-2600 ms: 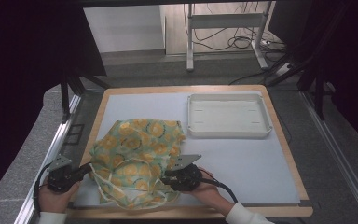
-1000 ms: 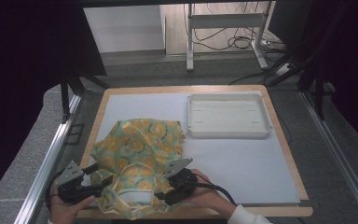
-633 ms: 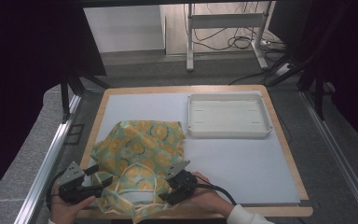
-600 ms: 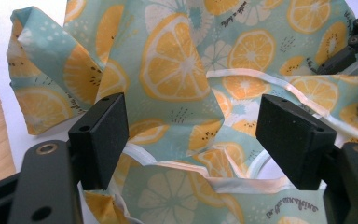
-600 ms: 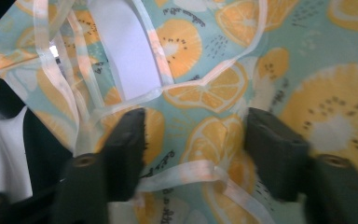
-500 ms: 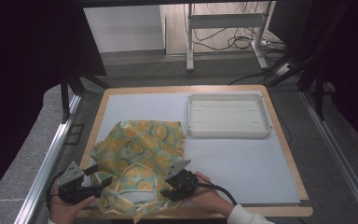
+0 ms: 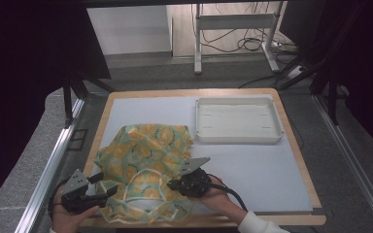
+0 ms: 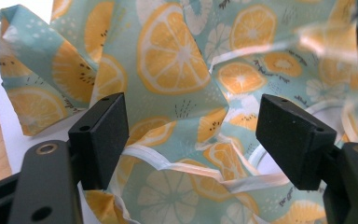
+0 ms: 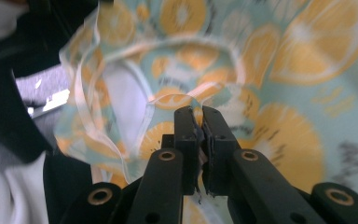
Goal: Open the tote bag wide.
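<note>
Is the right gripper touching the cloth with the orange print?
Touching. In the right gripper view, the right gripper has its jaws pressed together on a fold of the orange-print cloth, with the fabric pinched between them.

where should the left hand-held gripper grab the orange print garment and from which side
Best on the white-trimmed hem of the orange print garment lying between the open left hand-held gripper. That edge stands up in a ridge, so come level from the near left corner. The right hand-held gripper is shut on the trim opposite.
</note>
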A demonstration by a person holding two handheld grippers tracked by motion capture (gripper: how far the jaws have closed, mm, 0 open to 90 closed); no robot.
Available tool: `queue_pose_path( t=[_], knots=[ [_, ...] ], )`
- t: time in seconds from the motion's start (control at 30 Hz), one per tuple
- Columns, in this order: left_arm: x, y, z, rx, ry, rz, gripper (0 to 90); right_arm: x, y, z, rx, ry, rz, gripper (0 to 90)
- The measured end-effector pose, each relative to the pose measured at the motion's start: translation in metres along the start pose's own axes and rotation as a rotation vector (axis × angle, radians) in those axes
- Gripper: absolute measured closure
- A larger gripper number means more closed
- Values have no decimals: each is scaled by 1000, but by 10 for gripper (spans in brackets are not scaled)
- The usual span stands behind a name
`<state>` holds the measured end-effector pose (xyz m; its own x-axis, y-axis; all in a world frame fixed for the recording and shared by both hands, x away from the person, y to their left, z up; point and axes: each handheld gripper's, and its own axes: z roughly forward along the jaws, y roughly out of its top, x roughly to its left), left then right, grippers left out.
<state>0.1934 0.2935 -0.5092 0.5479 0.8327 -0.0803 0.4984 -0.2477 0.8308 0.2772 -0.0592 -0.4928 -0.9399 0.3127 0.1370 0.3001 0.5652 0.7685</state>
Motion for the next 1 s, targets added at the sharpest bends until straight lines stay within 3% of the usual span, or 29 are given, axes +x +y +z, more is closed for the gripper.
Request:
queue_pose_path(
  t=[0.1,0.37,0.6,0.77,1.0],
  knots=[
    [-3,-3,-2,6,0,23,254,-3,9,-7,-39,-17,-7,847],
    [-9,-8,-11,-11,-35,35,246,-21,37,-22,-135,-46,23,852],
    [-13,-9,-11,-4,-53,50,234,-37,45,-29,-187,-89,59,853],
    [-18,-10,-3,43,-67,95,207,-43,45,-27,-191,-91,79,853],
    [-19,-15,17,143,-64,83,180,-43,44,-26,-187,-90,86,853]
  ],
)
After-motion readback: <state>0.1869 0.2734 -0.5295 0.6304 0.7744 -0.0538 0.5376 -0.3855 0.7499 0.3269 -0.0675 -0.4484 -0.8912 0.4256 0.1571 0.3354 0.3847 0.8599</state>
